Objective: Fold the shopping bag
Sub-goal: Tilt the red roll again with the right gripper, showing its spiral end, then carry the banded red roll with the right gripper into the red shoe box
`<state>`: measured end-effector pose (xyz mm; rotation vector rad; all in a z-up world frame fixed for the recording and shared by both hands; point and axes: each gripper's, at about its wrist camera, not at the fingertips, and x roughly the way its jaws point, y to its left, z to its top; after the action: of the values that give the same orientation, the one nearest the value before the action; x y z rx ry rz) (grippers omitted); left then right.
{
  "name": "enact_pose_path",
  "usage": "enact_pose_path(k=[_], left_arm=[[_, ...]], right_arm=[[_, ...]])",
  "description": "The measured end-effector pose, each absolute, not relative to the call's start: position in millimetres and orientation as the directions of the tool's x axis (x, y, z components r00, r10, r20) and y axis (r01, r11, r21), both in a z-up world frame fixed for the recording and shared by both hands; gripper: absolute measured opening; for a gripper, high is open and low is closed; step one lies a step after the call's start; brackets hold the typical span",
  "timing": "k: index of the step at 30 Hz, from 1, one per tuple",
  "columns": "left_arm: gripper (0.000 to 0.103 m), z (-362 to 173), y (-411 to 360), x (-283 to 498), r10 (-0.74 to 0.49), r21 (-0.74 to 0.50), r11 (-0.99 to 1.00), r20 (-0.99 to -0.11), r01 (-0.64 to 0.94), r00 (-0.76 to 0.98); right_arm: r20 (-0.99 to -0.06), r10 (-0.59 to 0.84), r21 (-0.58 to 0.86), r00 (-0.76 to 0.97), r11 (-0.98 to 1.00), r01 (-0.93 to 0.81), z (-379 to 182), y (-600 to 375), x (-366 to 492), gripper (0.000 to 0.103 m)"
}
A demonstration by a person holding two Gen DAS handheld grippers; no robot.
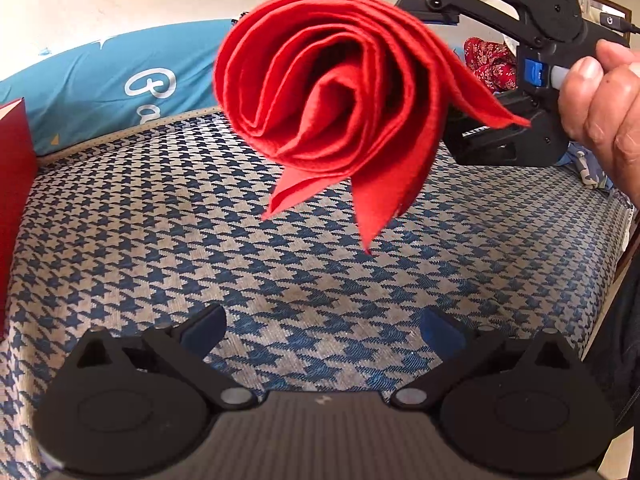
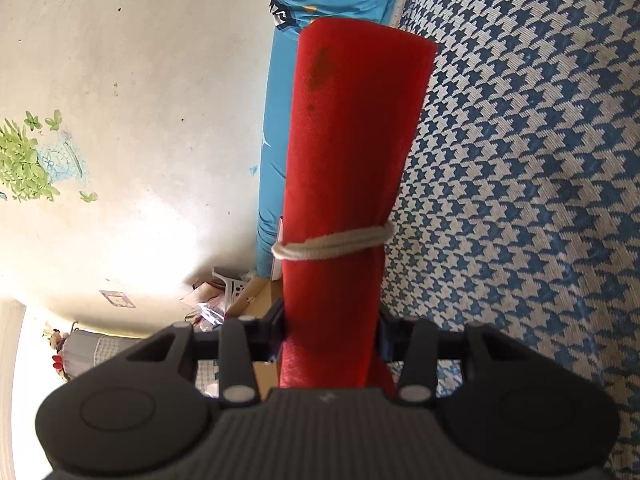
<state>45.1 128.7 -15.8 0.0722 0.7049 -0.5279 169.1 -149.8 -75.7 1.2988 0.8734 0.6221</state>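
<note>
Both tongs: R (image 2: 332,340) pinching rolled bag (image 2: 352,140), L (image 1: 322,330) agape

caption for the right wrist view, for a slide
Right gripper clamps a rolled red bag tied with cord.

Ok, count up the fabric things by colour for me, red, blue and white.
Red: 2, the rolled shopping bag and a patterned cloth
Blue: 2, the pillow and the houndstooth bedcover
White: 1, the cord around the roll
Total: 5
</note>
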Motion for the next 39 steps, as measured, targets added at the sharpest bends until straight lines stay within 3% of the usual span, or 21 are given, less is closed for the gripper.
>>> enact_pose_path(k=[11,18,23,29,39], left_arm=[[0.103,2,189,31,-0.379,-0.136,0.918,-0.573,0.371,0.727],[0.103,11,204,12,-0.414,-0.137,0.901,-0.558,0.412,0.720],[0.103,29,227,7,-0.435,-0.166,0.894,-0.547,0.416,0.716],[0.103,67,280,7,-0.383,-0.215,0.924,-0.525,0.317,0.760],[0.103,114,332,27,-0.217,-0.095,0.975,-0.580,0.199,0.785]], right_arm=[[-0.272,0.837,0.950,0.475,0.312,-0.005,-67,-106,172,0.041],[-0.320,0.848,0.920,0.422,0.384,-0.074,-54,-61,173,0.041],[-0.305,0.864,0.918,0.400,0.379,-0.120,-40,-27,178,0.041],[-0.317,0.879,0.903,0.356,0.395,-0.170,-20,23,192,0.041],[-0.290,0.921,0.872,0.260,0.366,-0.326,48,117,244,0.041]])
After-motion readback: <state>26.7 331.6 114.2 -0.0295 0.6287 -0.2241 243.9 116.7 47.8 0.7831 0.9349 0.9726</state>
